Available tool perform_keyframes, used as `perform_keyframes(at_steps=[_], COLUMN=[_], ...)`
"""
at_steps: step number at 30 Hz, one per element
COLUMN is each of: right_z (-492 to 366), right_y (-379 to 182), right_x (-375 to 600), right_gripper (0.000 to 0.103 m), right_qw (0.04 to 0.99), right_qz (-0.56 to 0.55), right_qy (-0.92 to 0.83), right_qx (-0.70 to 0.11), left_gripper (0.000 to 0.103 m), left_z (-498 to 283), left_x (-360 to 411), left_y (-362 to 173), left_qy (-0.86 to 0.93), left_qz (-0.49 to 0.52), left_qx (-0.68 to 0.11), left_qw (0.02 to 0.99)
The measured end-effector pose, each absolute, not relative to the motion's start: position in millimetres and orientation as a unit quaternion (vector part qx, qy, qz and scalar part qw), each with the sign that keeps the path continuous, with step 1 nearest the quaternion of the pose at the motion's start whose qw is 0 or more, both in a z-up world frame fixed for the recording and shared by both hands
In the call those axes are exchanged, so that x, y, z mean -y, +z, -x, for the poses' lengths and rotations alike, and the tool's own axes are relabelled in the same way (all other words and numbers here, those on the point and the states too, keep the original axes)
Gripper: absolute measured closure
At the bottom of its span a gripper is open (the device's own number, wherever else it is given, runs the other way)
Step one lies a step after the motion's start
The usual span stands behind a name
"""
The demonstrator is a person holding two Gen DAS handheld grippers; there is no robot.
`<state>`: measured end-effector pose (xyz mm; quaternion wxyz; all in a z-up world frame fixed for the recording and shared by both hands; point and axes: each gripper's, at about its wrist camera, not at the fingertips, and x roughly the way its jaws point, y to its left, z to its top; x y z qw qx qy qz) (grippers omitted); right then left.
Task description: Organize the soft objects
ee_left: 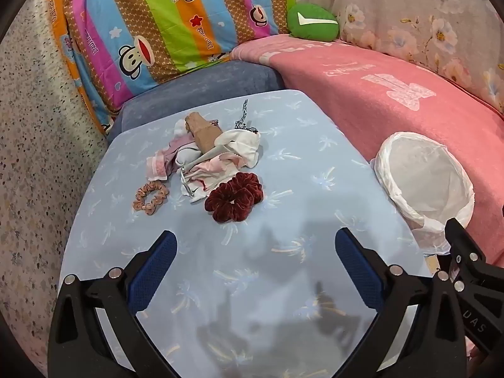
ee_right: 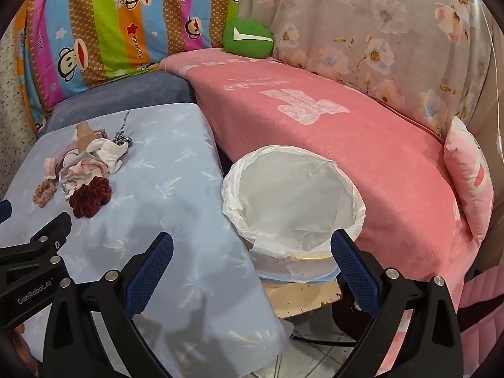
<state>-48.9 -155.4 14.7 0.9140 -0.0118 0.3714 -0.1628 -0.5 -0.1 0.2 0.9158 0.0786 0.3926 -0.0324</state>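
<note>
A heap of small soft items (ee_left: 208, 151) (ee_right: 91, 154) lies on the light blue cloth-covered table (ee_left: 283, 189) (ee_right: 163, 189): socks, pink and white fabric, a brown sock, a patterned string. In front of it lie a dark red velvet scrunchie (ee_left: 234, 200) (ee_right: 90, 197) and a small pink scrunchie (ee_left: 151, 197) (ee_right: 44, 191). My left gripper (ee_left: 255, 252) is open above the near table, short of the scrunchies, holding nothing. My right gripper (ee_right: 252, 255) is open with nothing in it, above the table's right edge and the near rim of a white-lined bin (ee_right: 293, 201) (ee_left: 425, 182).
A pink blanket (ee_right: 346, 132) covers the sofa behind the bin. A striped cartoon pillow (ee_left: 151, 22), a green cushion (ee_left: 312, 22) and a floral cover (ee_right: 393, 41) stand at the back. A wooden stool top (ee_right: 302, 296) shows under the bin. Speckled floor lies left.
</note>
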Motion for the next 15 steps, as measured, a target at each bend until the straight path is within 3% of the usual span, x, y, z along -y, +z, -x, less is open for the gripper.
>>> perform_keyframes(at_steps=[15], right_z=[49.4], right_y=[11.5], right_x=[153.7], right_gripper=[0.005], right_qw=[0.915], right_qz=[0.012], right_qy=[-0.161], right_qx=[-0.369], left_gripper=[0.007], left_z=[1.2], left_x=[8.7], left_y=[18.4], left_qy=[-0.032], left_qz=[-0.080], left_qx=[-0.391], left_qw=[0.916])
